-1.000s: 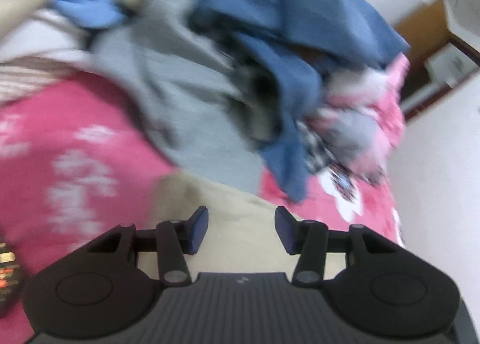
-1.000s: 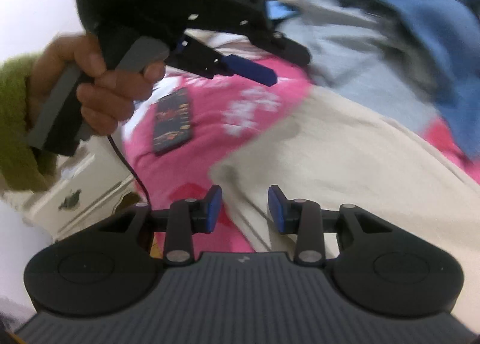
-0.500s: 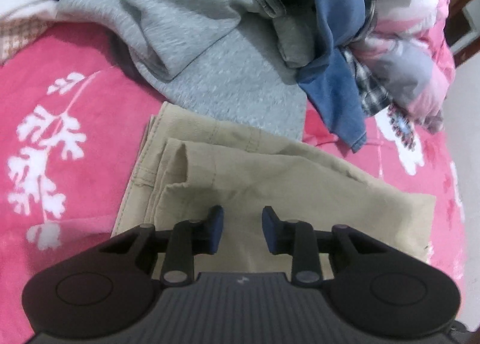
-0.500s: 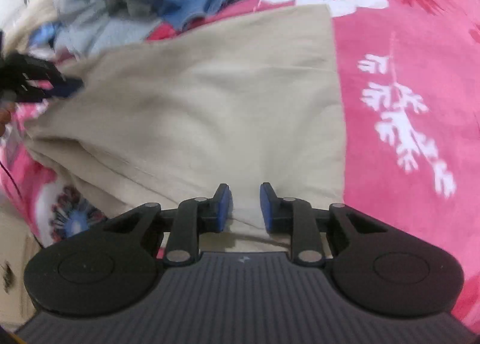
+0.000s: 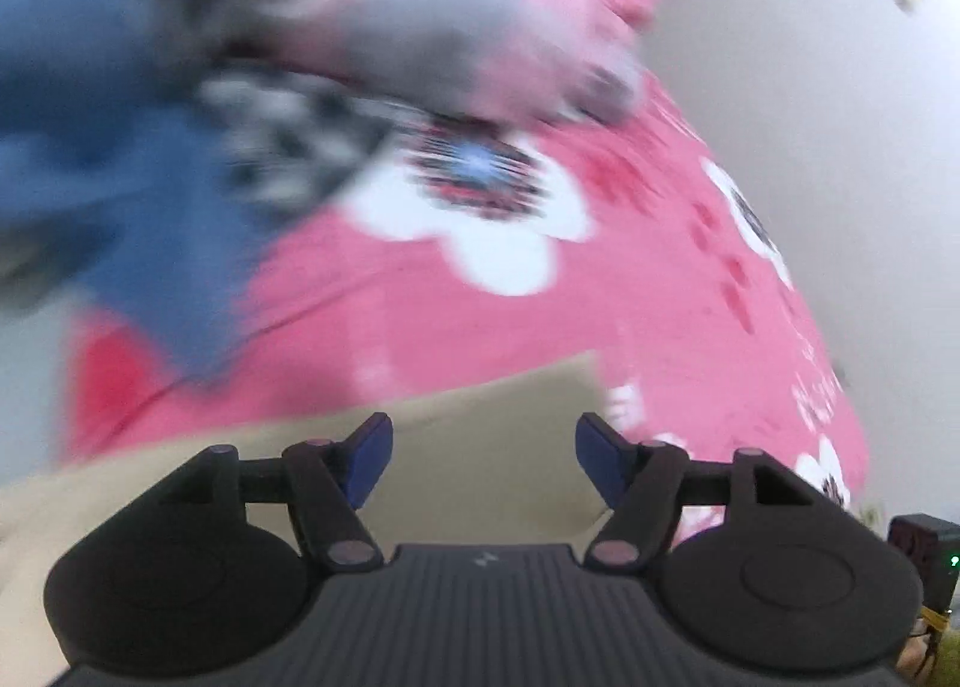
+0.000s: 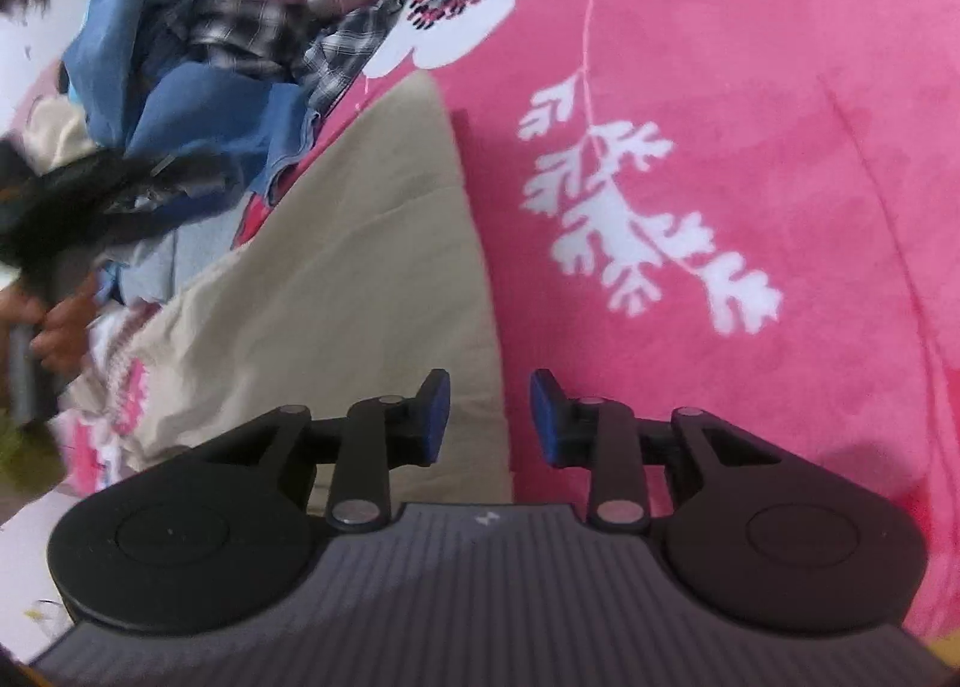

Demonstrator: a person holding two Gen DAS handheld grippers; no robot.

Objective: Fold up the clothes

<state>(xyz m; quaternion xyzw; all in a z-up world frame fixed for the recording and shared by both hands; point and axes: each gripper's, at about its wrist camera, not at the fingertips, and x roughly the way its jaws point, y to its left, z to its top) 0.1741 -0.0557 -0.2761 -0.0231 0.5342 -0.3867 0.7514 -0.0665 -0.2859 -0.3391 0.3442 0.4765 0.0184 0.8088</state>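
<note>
I am looking down my left gripper and its jaws are standing wide and opening further, with nothing pinched between the blue pads; the beige trousers are lying just under them, their corner reaching toward 1 o'clock. This view is smeared by motion, so the blue garment at 10 o'clock and the pink-grey bundle at 12 o'clock are showing only as soft shapes on the pink floral blanket.

My right gripper is giving me the sharper picture. Its jaws are narrow but opening, empty, straddling the right edge of the trousers: the left pad is hovering over beige cloth, the right over bare blanket. Only here am I seeing the folded trousers running up to a corner at 11 o'clock, the checked shirt and blue clothes heaped beyond it, and at 9 o'clock my left hand gripping the other tool's handle.
</note>
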